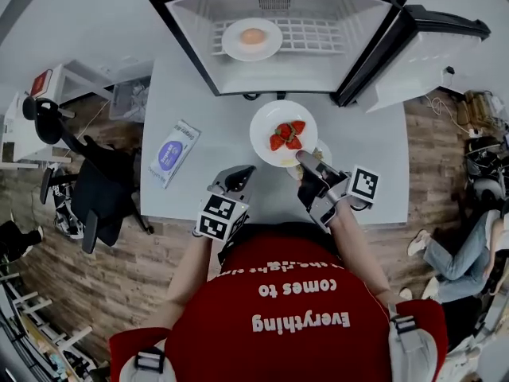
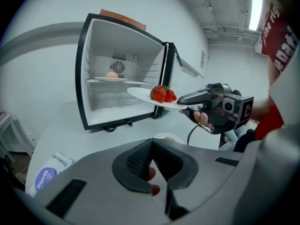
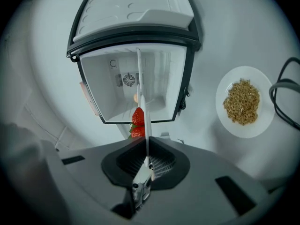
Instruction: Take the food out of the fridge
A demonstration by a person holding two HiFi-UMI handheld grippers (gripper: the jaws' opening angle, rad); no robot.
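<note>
While the right tool (image 1: 305,161) clenches the strawberry plate (image 1: 266,124) by its rim over the bench (image 1: 215,138), near the fridge (image 1: 199,30) at the far edge, the left tool (image 1: 242,173) is clenched empty.

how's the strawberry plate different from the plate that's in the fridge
The strawberry plate carries red strawberries; the fridge plate carries one pale orange round item. The strawberry plate is held by its rim in the right gripper, in the air in front of the fridge; the fridge plate rests on the wire shelf inside. Both are round, white and roughly level.
</note>
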